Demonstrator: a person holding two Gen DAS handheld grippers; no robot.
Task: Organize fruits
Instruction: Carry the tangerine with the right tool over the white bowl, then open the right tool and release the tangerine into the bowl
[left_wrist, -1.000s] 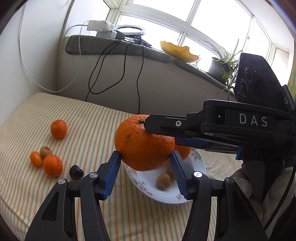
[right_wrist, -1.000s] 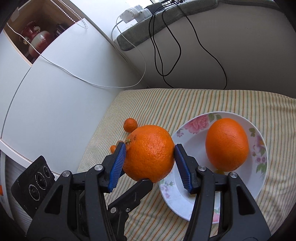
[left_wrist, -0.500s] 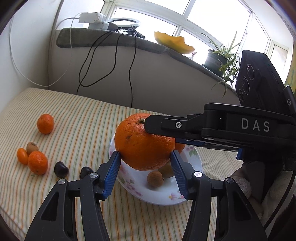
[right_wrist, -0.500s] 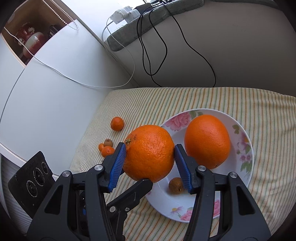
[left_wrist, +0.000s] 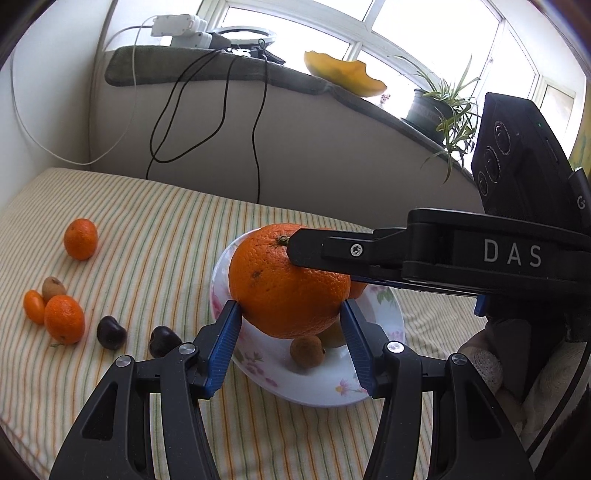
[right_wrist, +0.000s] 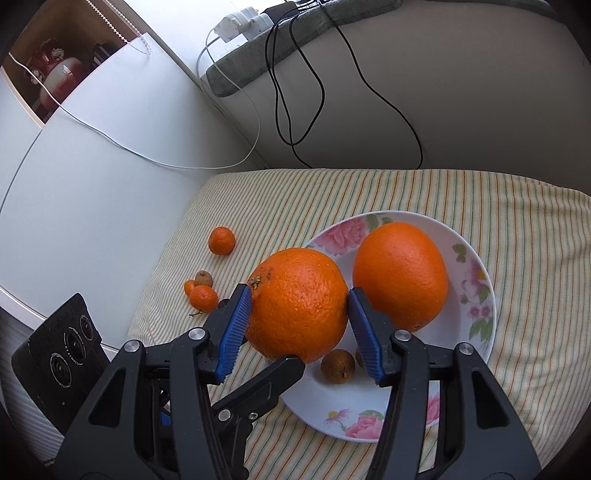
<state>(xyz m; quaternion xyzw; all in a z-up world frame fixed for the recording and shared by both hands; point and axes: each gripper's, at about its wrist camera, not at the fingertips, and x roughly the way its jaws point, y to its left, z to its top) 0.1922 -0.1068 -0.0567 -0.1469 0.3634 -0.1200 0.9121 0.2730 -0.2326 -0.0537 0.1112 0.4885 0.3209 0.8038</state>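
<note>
One large orange (left_wrist: 288, 288) (right_wrist: 295, 302) hangs over the left part of a flowered white plate (left_wrist: 384, 325) (right_wrist: 476, 258). Both grippers are shut on it. My left gripper (left_wrist: 291, 306) pinches its sides with blue pads. My right gripper (right_wrist: 299, 293) clamps it crosswise, one of its fingers (left_wrist: 317, 251) lying over the stem end. A second large orange (right_wrist: 400, 273) and a small brown fruit (right_wrist: 338, 365) (left_wrist: 306, 350) lie on the plate. Most of that second orange is hidden in the left wrist view.
On the striped cloth left of the plate lie two mandarins (left_wrist: 80, 238) (left_wrist: 64, 323), a kumquat (left_wrist: 34, 305), a brown longan (left_wrist: 53, 289) and two dark cherries (left_wrist: 111, 332) (left_wrist: 164, 341). Black cables (left_wrist: 255, 147) hang down the back wall. A white cabinet (right_wrist: 92, 184) stands on the left.
The held orange has shifted from beside the plate's left rim to over the plate, both grips unchanged. More of the plate and loose fruits on the left now show.
</note>
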